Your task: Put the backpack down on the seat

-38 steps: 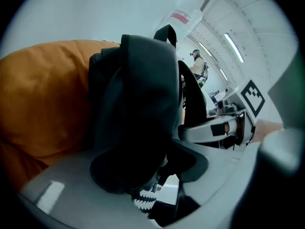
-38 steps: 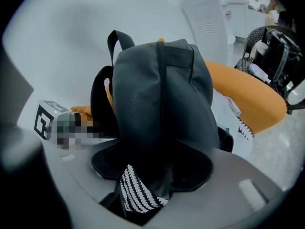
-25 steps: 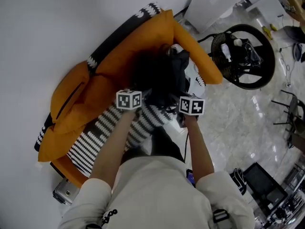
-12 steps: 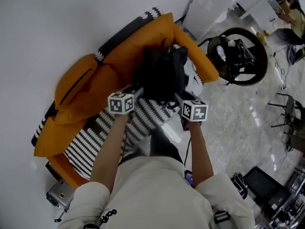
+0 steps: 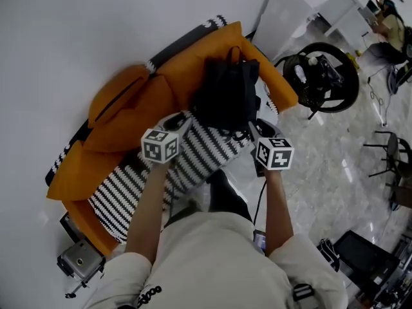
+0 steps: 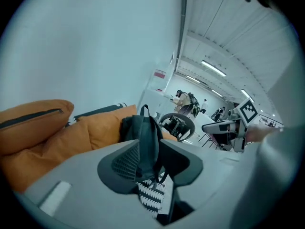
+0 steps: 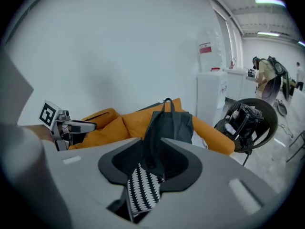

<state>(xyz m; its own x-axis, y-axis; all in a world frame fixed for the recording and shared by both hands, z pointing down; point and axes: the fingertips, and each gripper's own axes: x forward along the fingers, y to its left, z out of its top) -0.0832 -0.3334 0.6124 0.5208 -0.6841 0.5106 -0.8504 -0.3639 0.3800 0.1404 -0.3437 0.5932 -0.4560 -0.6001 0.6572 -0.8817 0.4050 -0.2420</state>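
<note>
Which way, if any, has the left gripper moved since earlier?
Yes: left gripper drew back from the orange backrest, toward the person; its closing jaws hold nothing.

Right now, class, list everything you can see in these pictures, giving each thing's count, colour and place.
backpack: one, black, upright on the seat against the backrest
sofa: one, orange, along the white wall
zipped cushion: one, orange, left of the backpack
seat cover: one, black-and-white patterned, over the seat
steering wheel rig: one, black, on the floor right of the sofa
cabinet: one, white, beyond the sofa
left gripper: one, grey, jaws closing on nothing
right gripper: one, grey, jaws closing on nothing
</note>
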